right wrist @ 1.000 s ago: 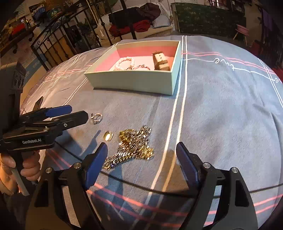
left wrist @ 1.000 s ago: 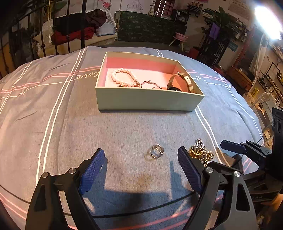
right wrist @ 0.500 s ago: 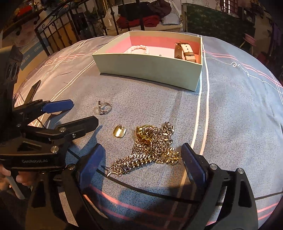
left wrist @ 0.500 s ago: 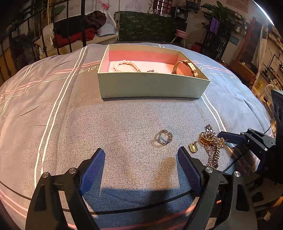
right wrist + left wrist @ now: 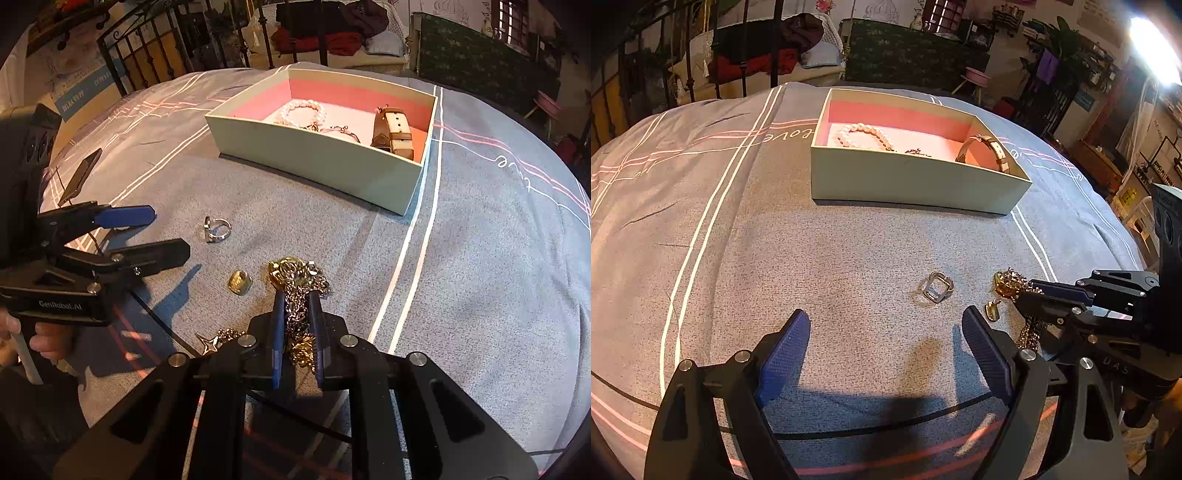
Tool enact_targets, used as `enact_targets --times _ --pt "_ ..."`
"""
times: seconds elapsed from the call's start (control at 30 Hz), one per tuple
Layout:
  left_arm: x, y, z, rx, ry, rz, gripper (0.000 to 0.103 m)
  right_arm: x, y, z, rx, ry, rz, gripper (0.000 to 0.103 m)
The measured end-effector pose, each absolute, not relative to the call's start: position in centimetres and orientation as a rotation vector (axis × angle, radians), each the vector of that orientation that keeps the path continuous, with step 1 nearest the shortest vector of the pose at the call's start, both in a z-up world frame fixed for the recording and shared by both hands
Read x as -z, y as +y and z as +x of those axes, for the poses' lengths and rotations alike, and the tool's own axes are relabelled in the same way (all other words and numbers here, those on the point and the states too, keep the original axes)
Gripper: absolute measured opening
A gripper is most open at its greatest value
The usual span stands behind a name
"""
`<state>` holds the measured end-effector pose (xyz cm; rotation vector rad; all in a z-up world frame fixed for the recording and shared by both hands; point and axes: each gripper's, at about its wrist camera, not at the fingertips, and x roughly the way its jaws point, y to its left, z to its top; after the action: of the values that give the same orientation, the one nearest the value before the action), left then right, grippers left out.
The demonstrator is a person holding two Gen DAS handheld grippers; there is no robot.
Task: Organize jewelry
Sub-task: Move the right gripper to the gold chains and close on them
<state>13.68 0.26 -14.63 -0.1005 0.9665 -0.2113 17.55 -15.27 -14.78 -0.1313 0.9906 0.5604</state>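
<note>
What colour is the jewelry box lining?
Pink inside the box, pale green outer walls; clearest in the right wrist view.

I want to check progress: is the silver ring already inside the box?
No, the silver ring lies on the grey bedcover, in front of the box and beyond the open left claw.

A grey bedspread (image 5: 849,240) with white and pink stripes covers the bed. Behind it stand black iron bars (image 5: 155,48), a dark green sofa (image 5: 908,55), and a bright lamp (image 5: 1152,51) at right.
</note>
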Motion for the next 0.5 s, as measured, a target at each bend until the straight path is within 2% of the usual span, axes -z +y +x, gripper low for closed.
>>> enact_targets --times 0.5 --pt "14.3 0.1 13.8 0.216 0.961 -0.095 0.082 8.5 -16.8 17.9 -0.622 0.8 0.001 0.012"
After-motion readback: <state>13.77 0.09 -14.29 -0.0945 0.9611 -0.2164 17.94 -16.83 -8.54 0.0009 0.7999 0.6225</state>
